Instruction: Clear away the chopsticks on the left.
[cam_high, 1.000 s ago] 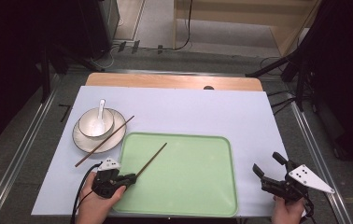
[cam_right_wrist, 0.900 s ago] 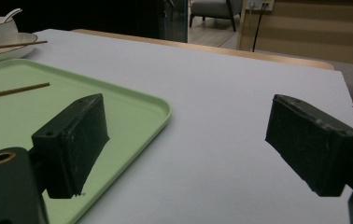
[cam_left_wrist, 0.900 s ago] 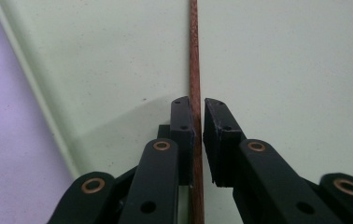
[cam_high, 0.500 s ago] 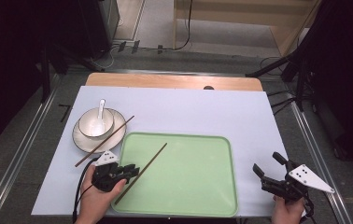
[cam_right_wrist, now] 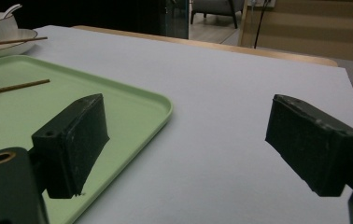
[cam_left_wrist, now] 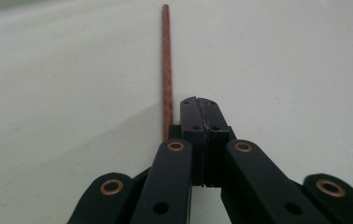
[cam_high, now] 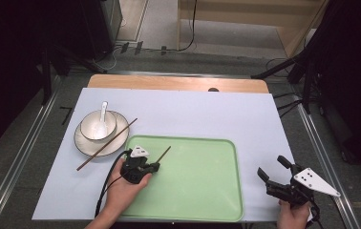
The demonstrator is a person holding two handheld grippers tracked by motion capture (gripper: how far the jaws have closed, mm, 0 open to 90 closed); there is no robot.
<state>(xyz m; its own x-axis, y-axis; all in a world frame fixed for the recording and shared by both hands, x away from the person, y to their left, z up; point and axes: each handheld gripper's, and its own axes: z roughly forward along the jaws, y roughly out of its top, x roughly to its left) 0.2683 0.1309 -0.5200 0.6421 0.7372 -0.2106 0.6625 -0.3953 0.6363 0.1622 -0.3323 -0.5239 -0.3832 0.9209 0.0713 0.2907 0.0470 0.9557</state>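
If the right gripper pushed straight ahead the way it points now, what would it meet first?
Probably nothing soon. The right gripper, jaws wide open, points over bare white table cover, with the green tray passing beside its left jaw. Beyond lies the table's wooden far edge; depth is unclear.

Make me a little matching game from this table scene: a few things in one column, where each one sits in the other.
Things:
1. spoon
2. bowl
3. loose chopstick
4. held chopstick

Places:
A. over the green tray
B. on the plate
C. in the bowl
D. slanting across the plate's rim onto the table

Pairs: 1-C, 2-B, 3-D, 4-A
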